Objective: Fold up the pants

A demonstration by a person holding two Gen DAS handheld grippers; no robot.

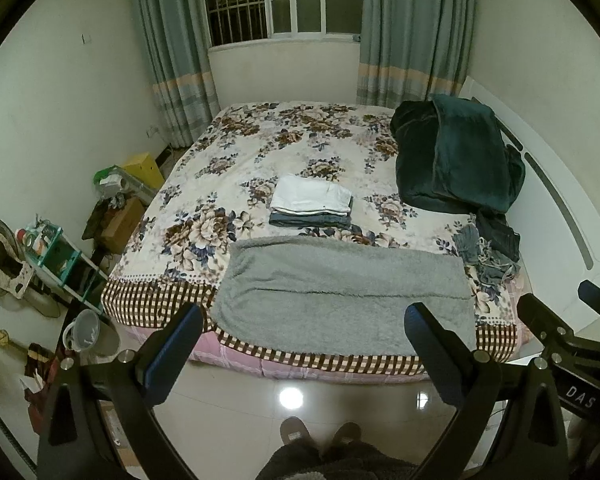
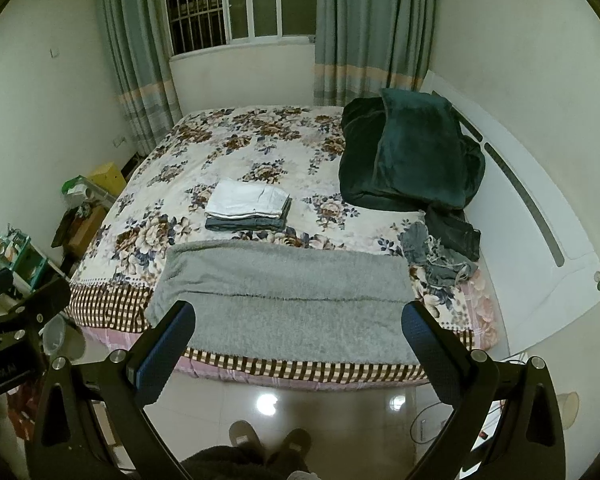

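Grey fleece pants [image 1: 340, 292] lie flat, folded lengthwise, at the near edge of the floral bed [image 1: 260, 148]; they also show in the right wrist view [image 2: 288, 296]. A stack of folded pants [image 1: 312, 206], white on top of denim, sits behind them, and appears in the right wrist view [image 2: 249, 206]. A crumpled heap of jeans [image 1: 490, 248] lies at the right, also in the right wrist view [image 2: 446, 246]. My left gripper [image 1: 302, 320] is open and empty above the floor before the bed. My right gripper [image 2: 298, 320] is open and empty likewise.
A dark green blanket [image 1: 456, 156] is heaped at the bed's right near the white headboard [image 1: 560, 200]. Boxes, a shelf and a bucket [image 1: 86, 332] crowd the floor at left. The person's slippers [image 1: 320, 434] stand on the glossy tile floor.
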